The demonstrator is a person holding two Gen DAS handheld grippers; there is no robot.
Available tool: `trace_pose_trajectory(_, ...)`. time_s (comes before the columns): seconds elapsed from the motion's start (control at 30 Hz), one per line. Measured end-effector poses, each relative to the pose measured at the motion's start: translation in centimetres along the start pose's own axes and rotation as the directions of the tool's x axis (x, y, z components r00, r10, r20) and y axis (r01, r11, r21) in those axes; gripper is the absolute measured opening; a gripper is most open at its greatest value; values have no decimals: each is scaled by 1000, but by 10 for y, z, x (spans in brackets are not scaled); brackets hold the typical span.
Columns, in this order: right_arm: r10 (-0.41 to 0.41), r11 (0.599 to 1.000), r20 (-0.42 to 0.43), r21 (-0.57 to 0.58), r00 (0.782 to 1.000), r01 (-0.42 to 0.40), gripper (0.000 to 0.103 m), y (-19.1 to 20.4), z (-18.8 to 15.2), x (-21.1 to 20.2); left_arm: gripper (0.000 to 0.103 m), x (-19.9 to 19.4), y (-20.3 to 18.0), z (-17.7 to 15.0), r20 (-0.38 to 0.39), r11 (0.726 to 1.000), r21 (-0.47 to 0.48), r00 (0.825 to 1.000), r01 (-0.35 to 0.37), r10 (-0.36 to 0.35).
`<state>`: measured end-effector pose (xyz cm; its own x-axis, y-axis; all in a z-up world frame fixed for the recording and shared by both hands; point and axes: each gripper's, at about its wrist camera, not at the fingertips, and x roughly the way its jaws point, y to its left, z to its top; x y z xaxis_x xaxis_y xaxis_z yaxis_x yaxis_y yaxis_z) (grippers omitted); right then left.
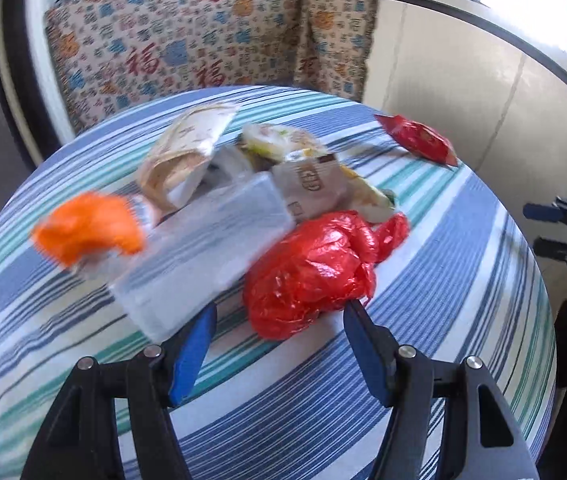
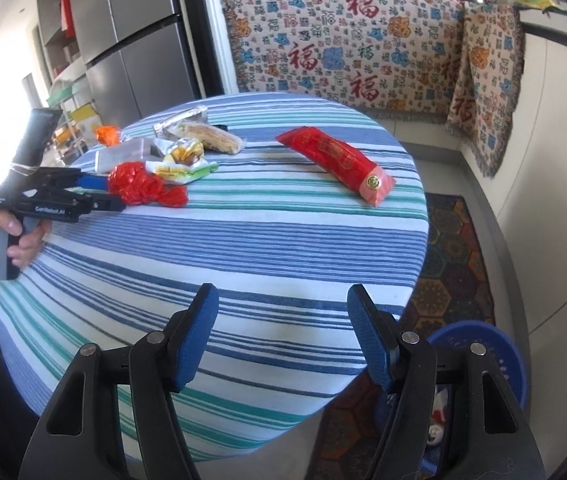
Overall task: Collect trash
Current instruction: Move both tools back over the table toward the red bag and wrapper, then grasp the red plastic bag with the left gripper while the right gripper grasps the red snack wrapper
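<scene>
Round table under a striped cloth (image 2: 243,240), kitchen corner. Most trash not yet collected, by the look of it: a cluster of wrappers sits on the far-left part of the table, a crumpled red plastic bag (image 1: 315,268) nearest the left gripper (image 1: 279,316), with a clear plastic container (image 1: 203,248), an orange scrap (image 1: 87,226), a tan paper wrapper (image 1: 187,152) and several small snack packets (image 2: 187,156) bunched behind it. Left gripper spread wide, fingers straddling the near edge of the red bag; contact uncertain, nothing clamped. A long red packet (image 2: 335,164) lies alone, well apart toward the table's right side. Right gripper (image 2: 283,312) also wide, empty, hovering over the near table edge. A blue basket (image 2: 495,344) stands on the floor just beside the table, lower right; something light-coloured lies inside, too obscured to identify. Judgement: early stage; nearly every piece left to go, red bag likely the current target.
</scene>
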<state>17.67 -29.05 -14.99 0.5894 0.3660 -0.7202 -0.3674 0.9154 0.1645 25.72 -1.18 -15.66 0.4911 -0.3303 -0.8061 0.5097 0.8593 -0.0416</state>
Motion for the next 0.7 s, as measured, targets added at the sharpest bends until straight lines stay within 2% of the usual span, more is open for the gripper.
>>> trace_pose_trajectory(0.07, -3, 1000, 1, 3, 1000, 3, 69, 0, 0, -1, 67, 0, -9, -2, 14, 999, 32, 999, 41, -41)
trace_pose_trajectory(0.1, -4, 1000, 2, 4, 1000, 4, 69, 0, -1, -2, 67, -2, -13, -3, 16, 996, 40, 996, 85, -86)
trace_pose_trajectory(0.2, -8, 1000, 9, 9, 1000, 8, 69, -2, 0, -4, 67, -12, -33, -16, -5, 961, 87, 965, 262, -263)
trace_pose_trajectory(0.23, -11, 1000, 12, 11, 1000, 11, 69, -2, 0, -5, 67, -15, -39, -21, -15, 953, 109, 959, 282, -282)
trace_pose_trajectory(0.33, -14, 1000, 19, 17, 1000, 14, 69, -4, 2, -7, 67, -16, -39, -23, -10, 975, 84, 978, 208, -208)
trace_pose_trajectory(0.43, -18, 1000, 13, 20, 1000, 18, 69, -6, 3, -6, 67, -10, -31, -14, 3, 984, 7, 984, 178, -178)
trace_pose_trajectory(0.57, -51, 999, 9, 17, 999, 51, 70, -14, 7, -5, 67, 3, -43, 4, 4, 997, 16, 997, 81, -81)
trace_pose_trajectory(0.6, -68, 998, 20, 18, 997, 67, 73, -20, 11, -6, 67, 5, -44, 6, 1, 999, 20, 999, 50, -50)
trace_pose_trajectory(0.63, -90, 996, 32, 20, 995, 89, 79, -28, 16, -5, 67, 7, -44, 9, 1, 1000, 20, 1000, 22, -23)
trace_pose_trajectory(0.67, -107, 994, 38, 26, 994, 106, 85, -38, 23, -3, 67, 7, -43, 10, 2, 1000, 14, 1000, 19, -19)
trace_pose_trajectory(0.7, -112, 993, 36, 32, 993, 111, 86, -46, 29, 0, 67, 7, -42, 11, 3, 1000, 7, 1000, 28, -28)
